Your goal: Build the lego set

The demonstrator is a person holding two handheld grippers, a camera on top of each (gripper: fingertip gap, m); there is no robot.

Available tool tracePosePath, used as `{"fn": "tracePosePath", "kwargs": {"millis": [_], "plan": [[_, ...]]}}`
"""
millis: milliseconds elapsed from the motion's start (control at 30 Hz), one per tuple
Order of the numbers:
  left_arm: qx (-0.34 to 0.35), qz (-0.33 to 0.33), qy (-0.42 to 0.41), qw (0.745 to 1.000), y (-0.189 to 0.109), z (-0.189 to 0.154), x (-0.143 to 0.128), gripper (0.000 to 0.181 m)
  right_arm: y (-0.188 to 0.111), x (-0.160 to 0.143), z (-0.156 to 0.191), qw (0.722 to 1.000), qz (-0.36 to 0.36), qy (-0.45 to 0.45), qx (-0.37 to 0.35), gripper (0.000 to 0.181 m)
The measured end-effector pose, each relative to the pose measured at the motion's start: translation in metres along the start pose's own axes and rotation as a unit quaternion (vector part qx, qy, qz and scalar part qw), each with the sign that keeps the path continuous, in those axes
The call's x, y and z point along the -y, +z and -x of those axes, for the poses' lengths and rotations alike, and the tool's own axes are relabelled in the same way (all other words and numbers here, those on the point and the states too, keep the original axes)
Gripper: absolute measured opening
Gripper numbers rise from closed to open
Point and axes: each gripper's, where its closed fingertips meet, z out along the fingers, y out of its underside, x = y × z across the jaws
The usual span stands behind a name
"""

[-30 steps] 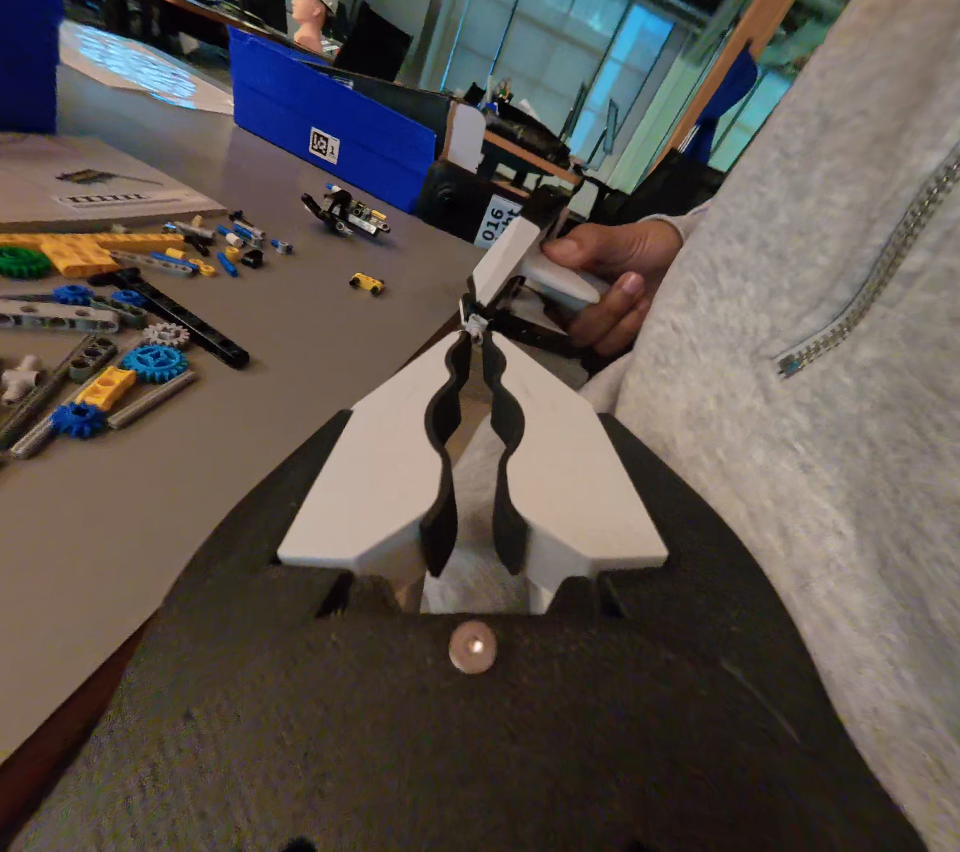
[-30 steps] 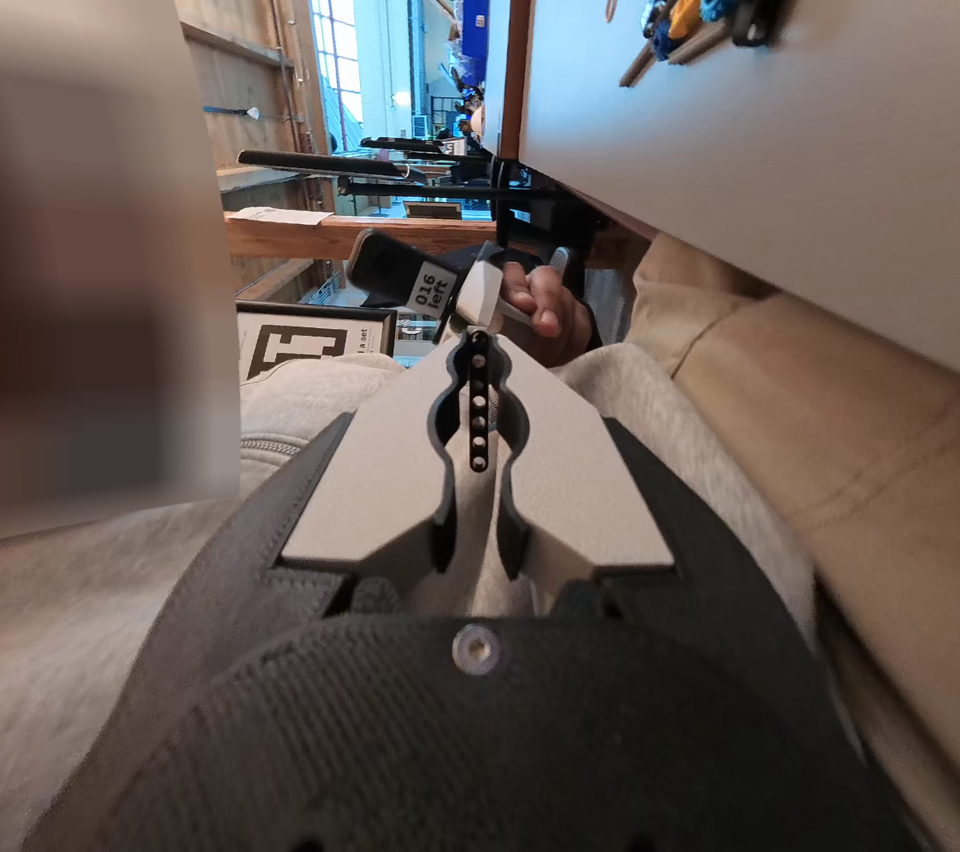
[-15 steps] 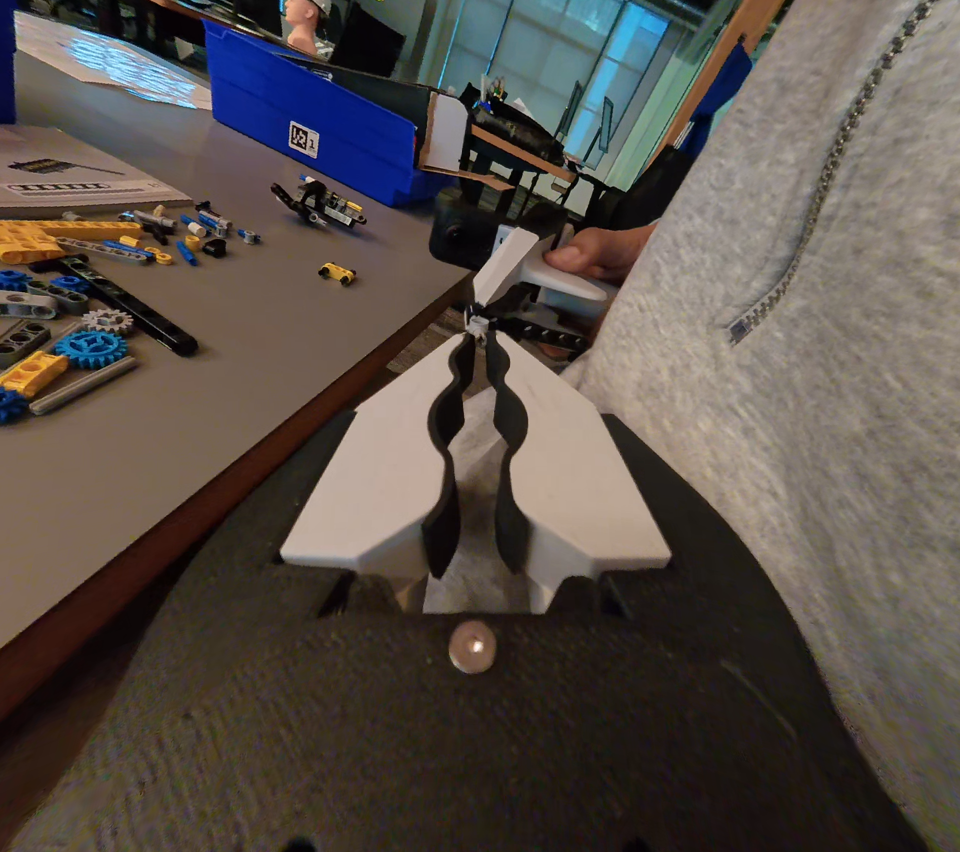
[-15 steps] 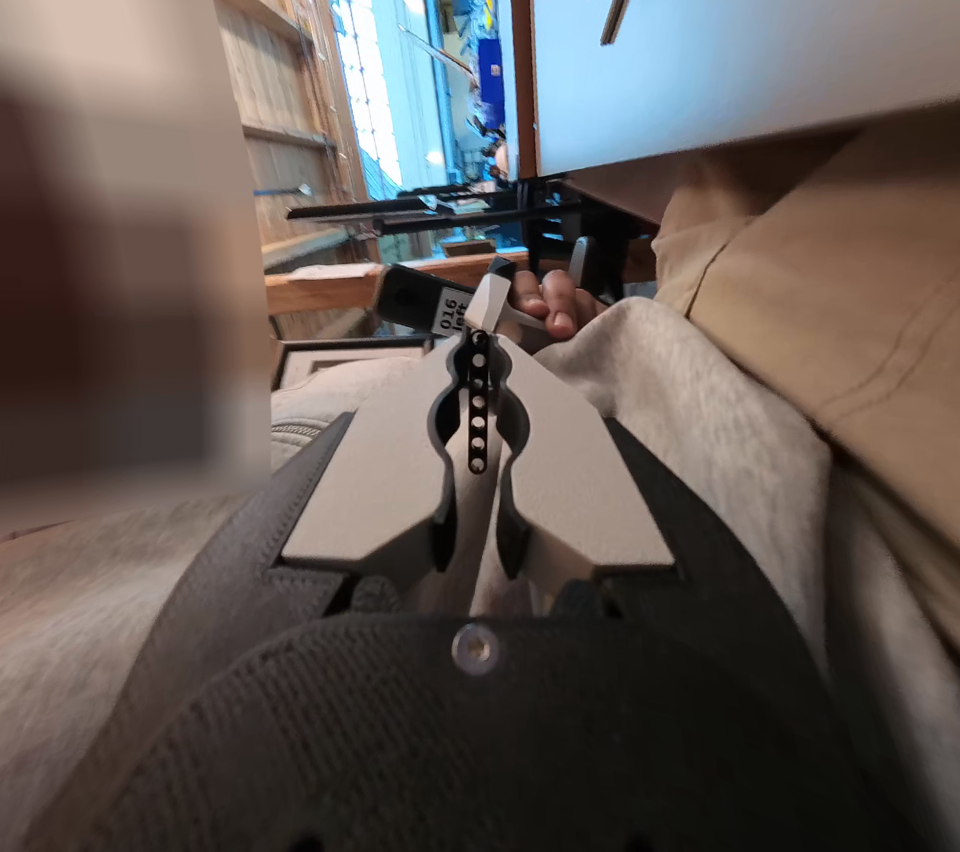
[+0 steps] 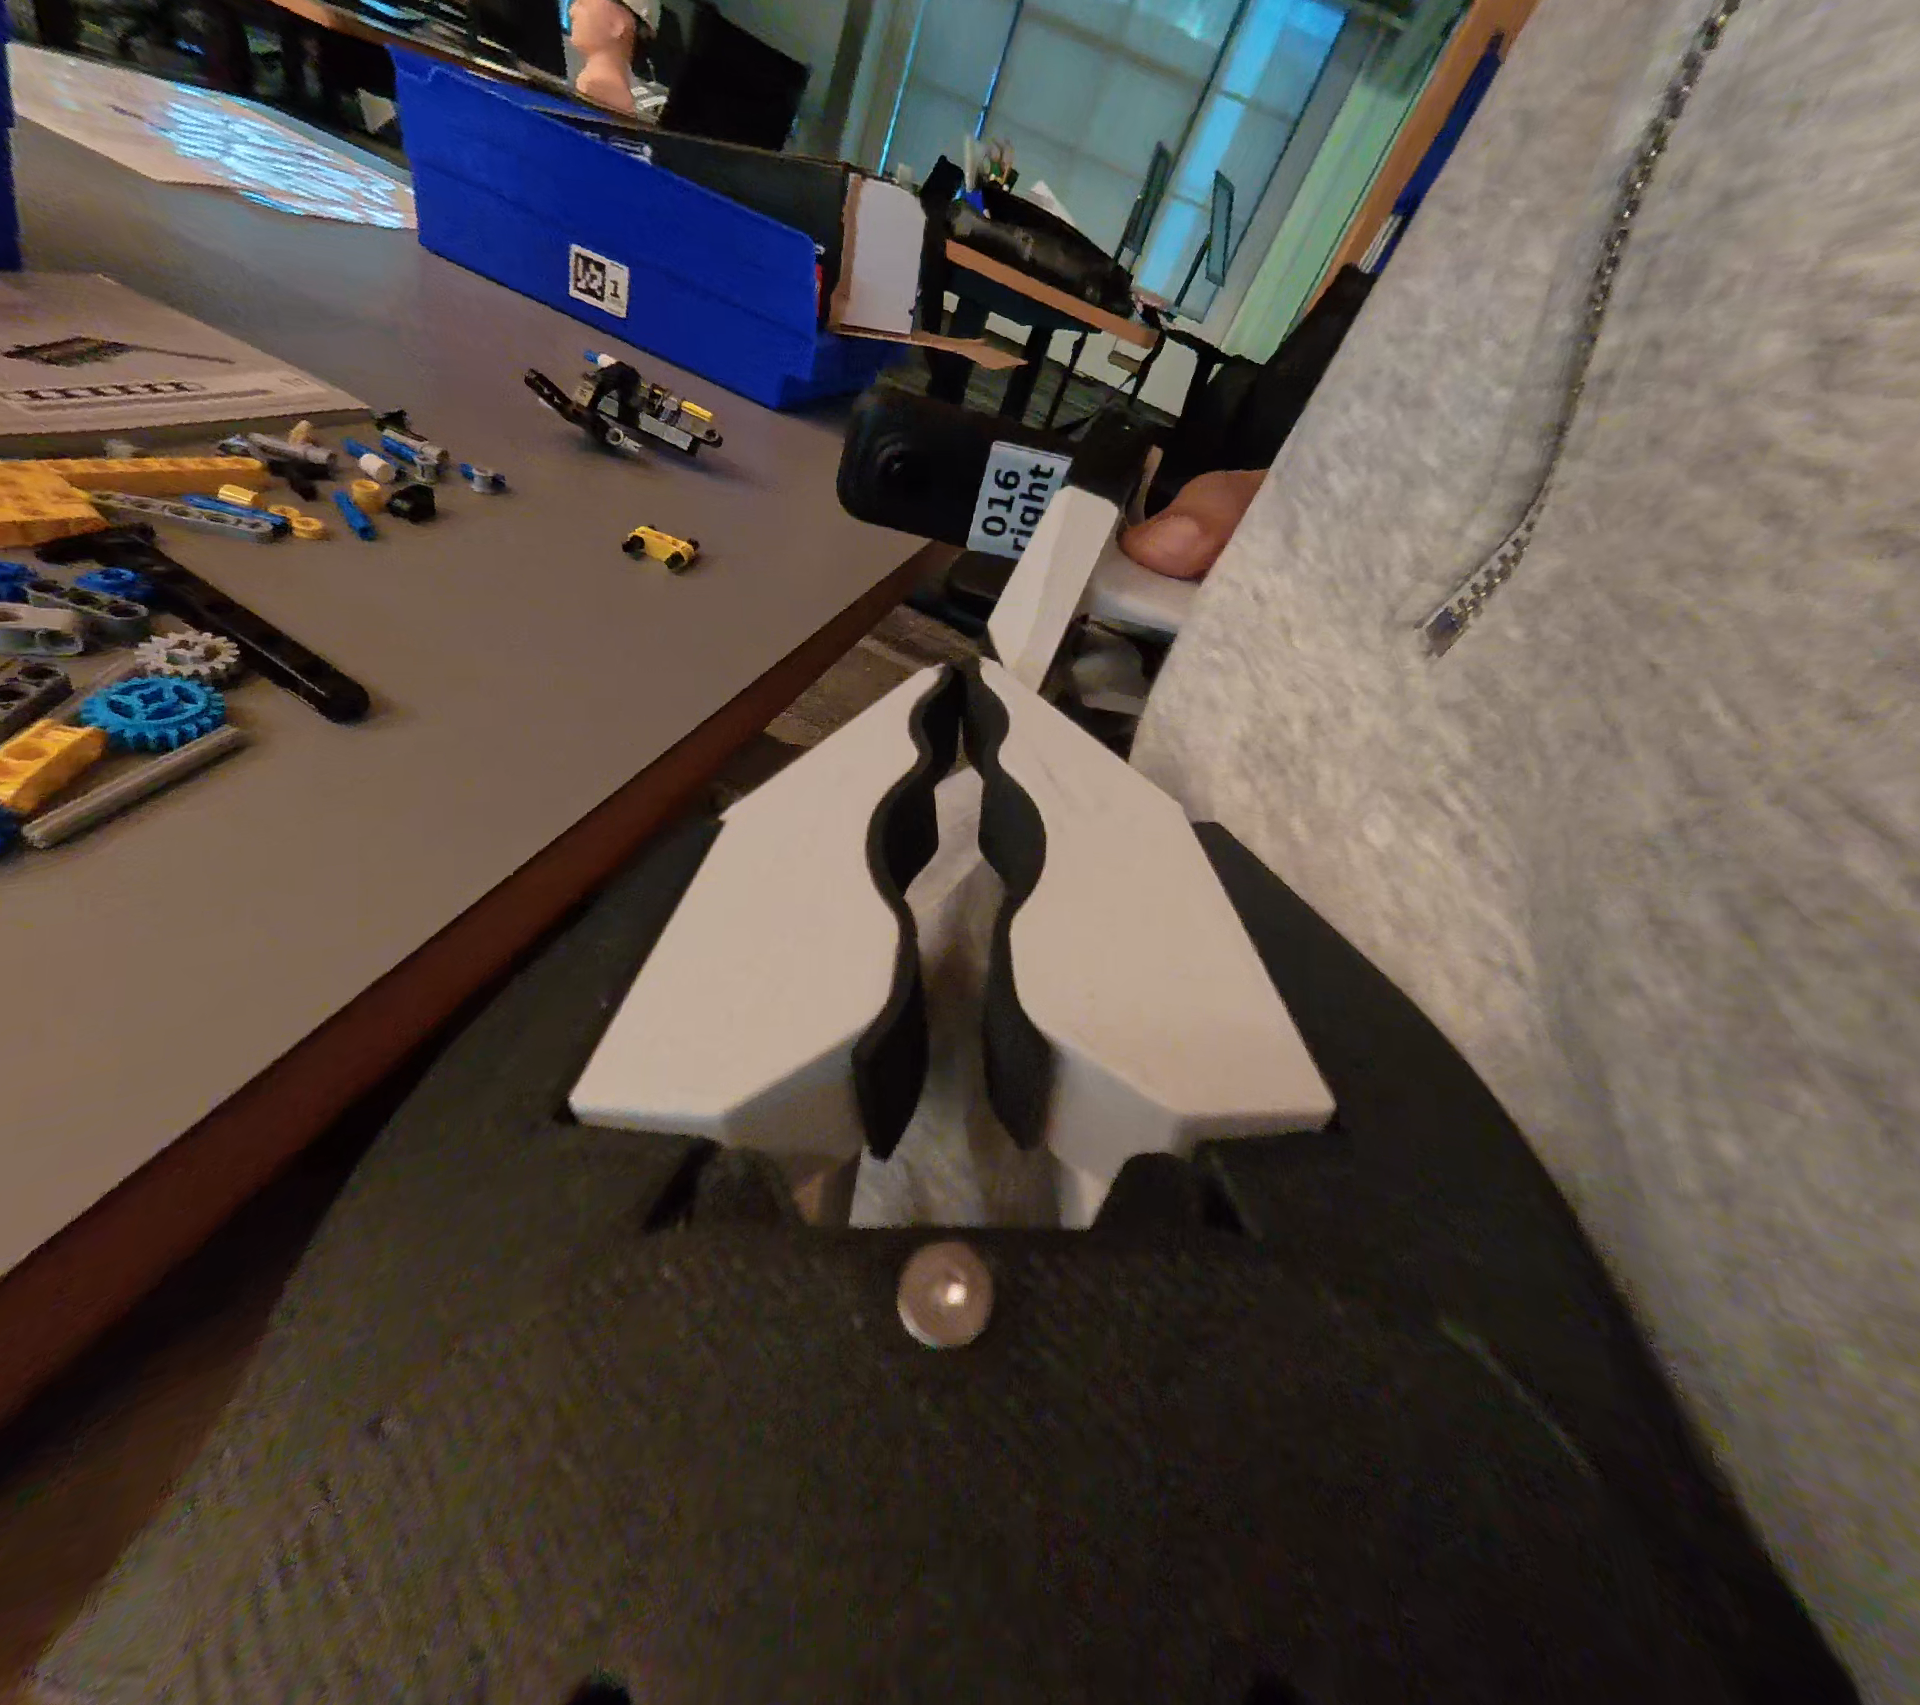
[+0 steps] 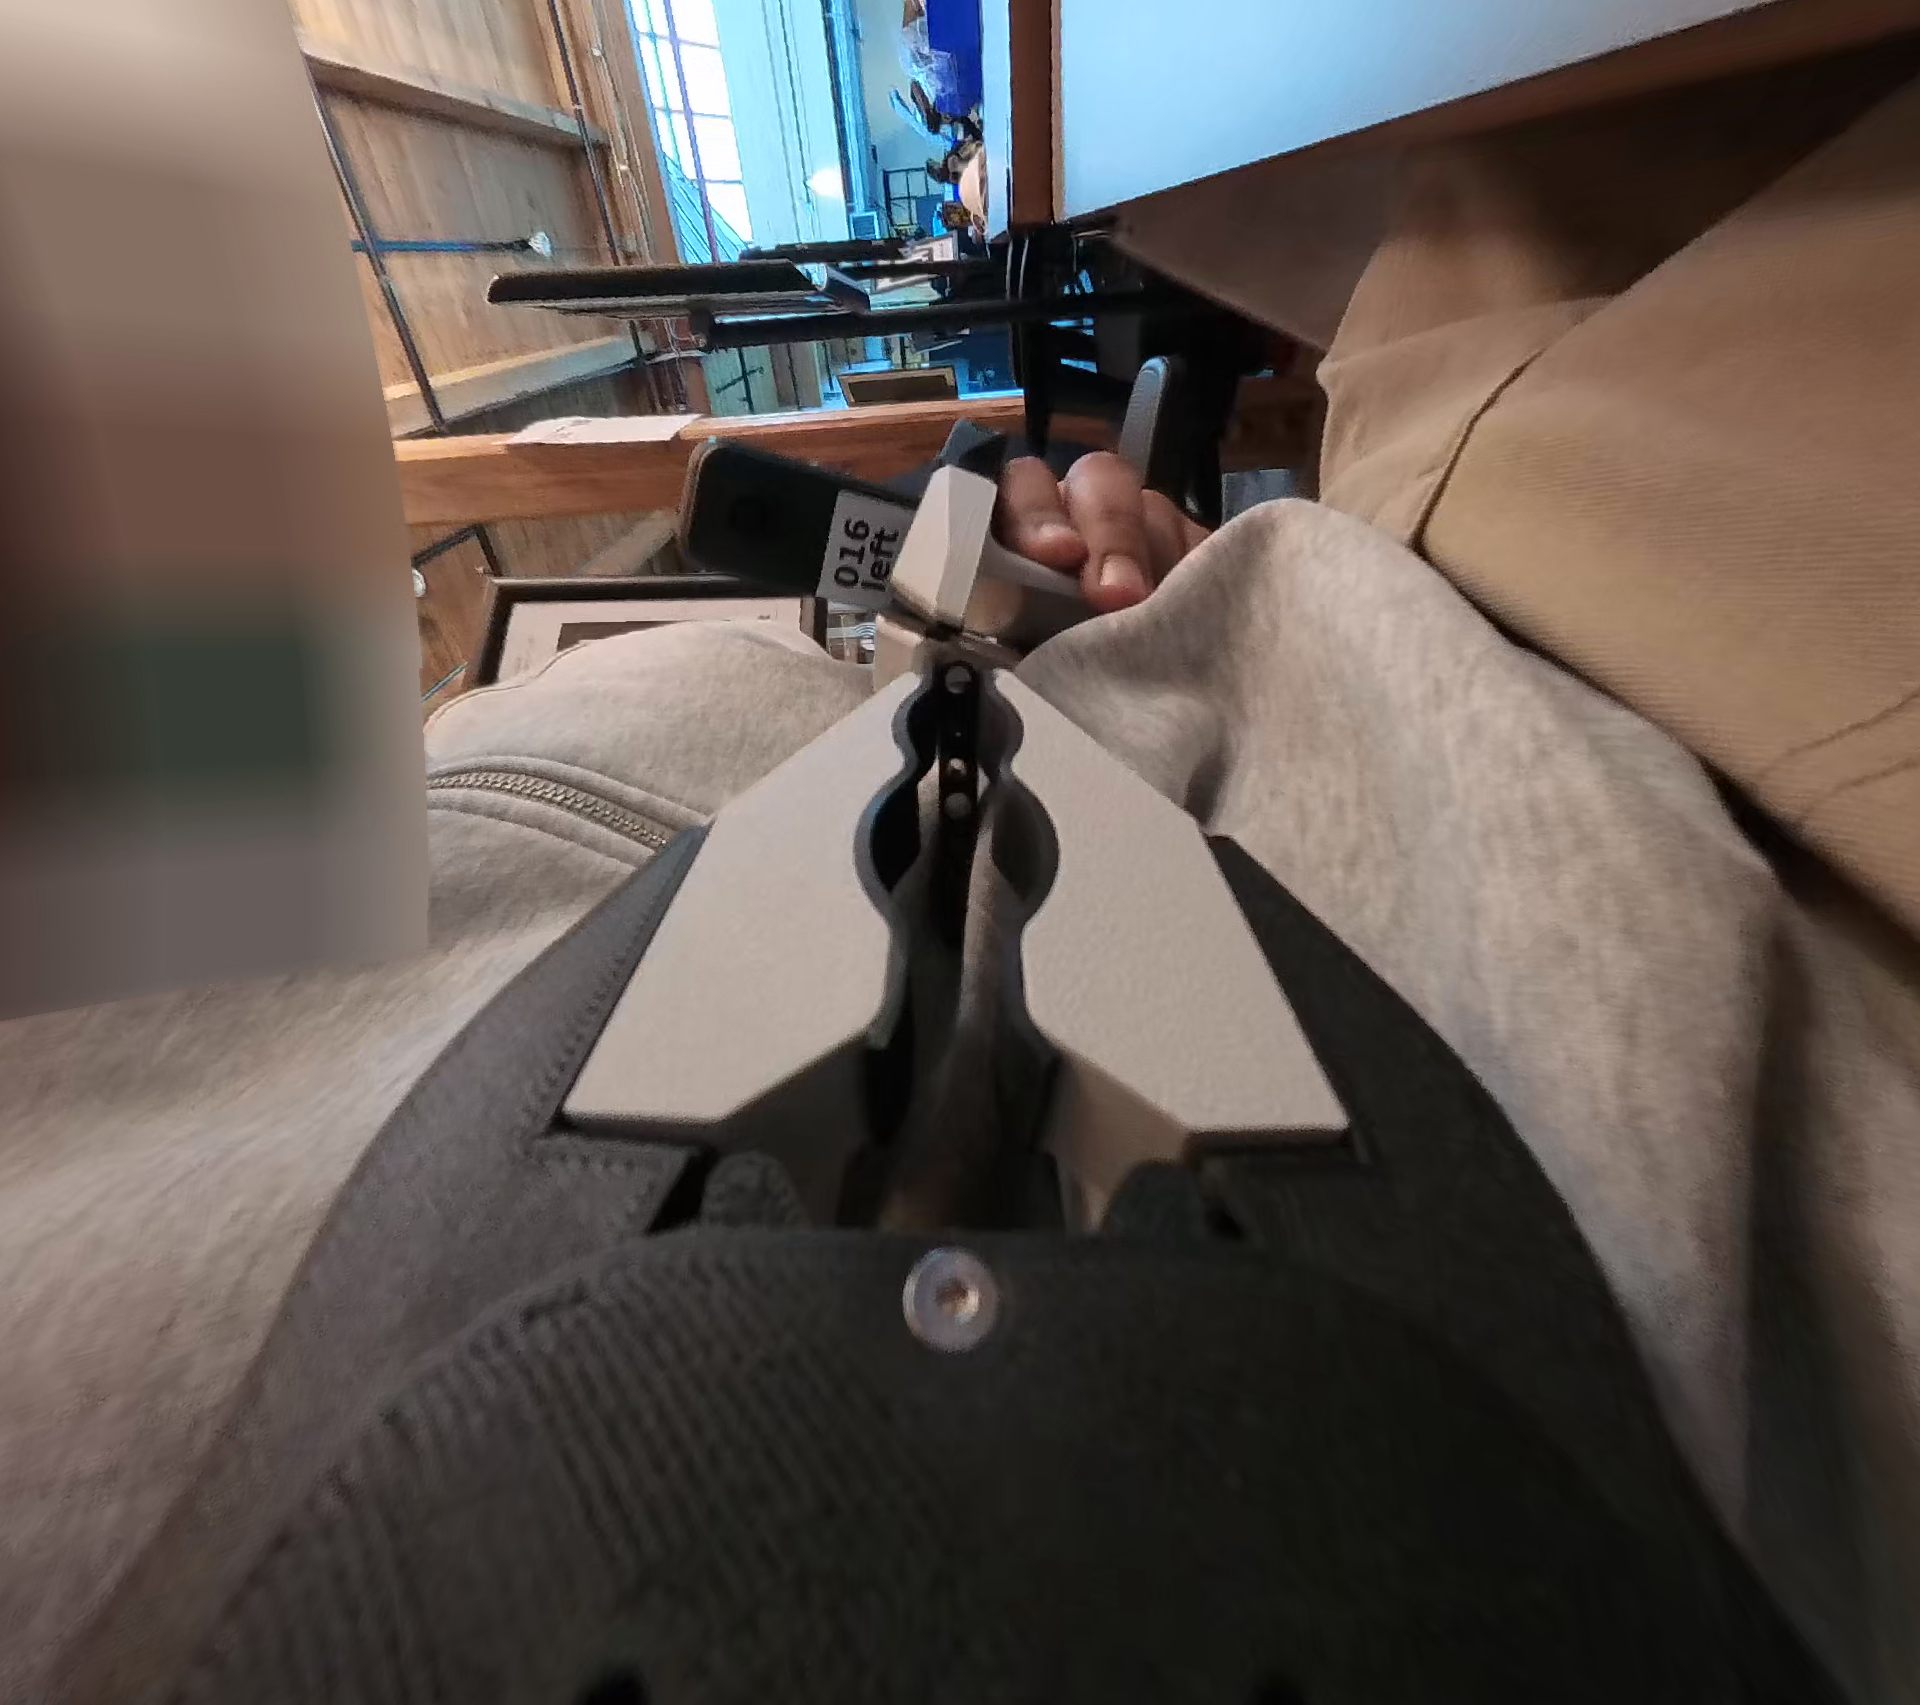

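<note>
My right gripper (image 6: 956, 689) is shut on a black lego beam with holes (image 6: 956, 767), held edge-on over the person's lap. My left gripper (image 5: 961, 684) is shut, off the table's front edge. In the right wrist view the left gripper (image 6: 940, 627) meets the beam's far end tip to tip, and a small grey piece (image 6: 982, 642) shows at that joint. In the left wrist view one white finger of the right gripper (image 5: 1049, 585) stands just beyond my tips, and the beam is hidden.
The grey table (image 5: 468, 824) carries loose parts at the left: a blue gear (image 5: 154, 707), a long black beam (image 5: 239, 627), a yellow piece (image 5: 662, 547), a small assembly (image 5: 623, 414), a booklet (image 5: 125, 367). A blue bin (image 5: 623, 242) stands behind. A grey hoodie (image 5: 1558, 720) fills the right. Left and right tips are no more than a few centimetres apart.
Both grippers have sunk below the table edge toward the lap and lined up tip to tip. The black beam no longer shows in the left wrist view.
</note>
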Motion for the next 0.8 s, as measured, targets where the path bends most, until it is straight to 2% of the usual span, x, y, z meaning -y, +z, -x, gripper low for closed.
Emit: {"fn": "tracePosePath", "kwargs": {"millis": [200, 533, 633, 800], "plan": [[-0.01, -0.006, -0.053, 0.999, -0.002, 0.01, 0.002, 0.0, -0.004, 0.007, 0.002, 1.0, -0.004, -0.025, -0.003, 0.005], [-0.001, -0.01, -0.122, 0.992, 0.004, 0.031, 0.011, 0.0, -0.031, 0.013, 0.01, 0.992, -0.027, -0.119, -0.019, 0.005], [0.022, 0.031, -0.102, 0.994, 0.016, 0.038, 0.003, 0.003, -0.042, 0.009, 0.011, 0.99, -0.031, -0.139, -0.025, 0.005], [0.036, 0.146, -0.033, 0.988, 0.048, 0.034, -0.038, 0.023, -0.063, 0.008, 0.007, 0.984, -0.049, -0.17, -0.026, 0.005]]}}
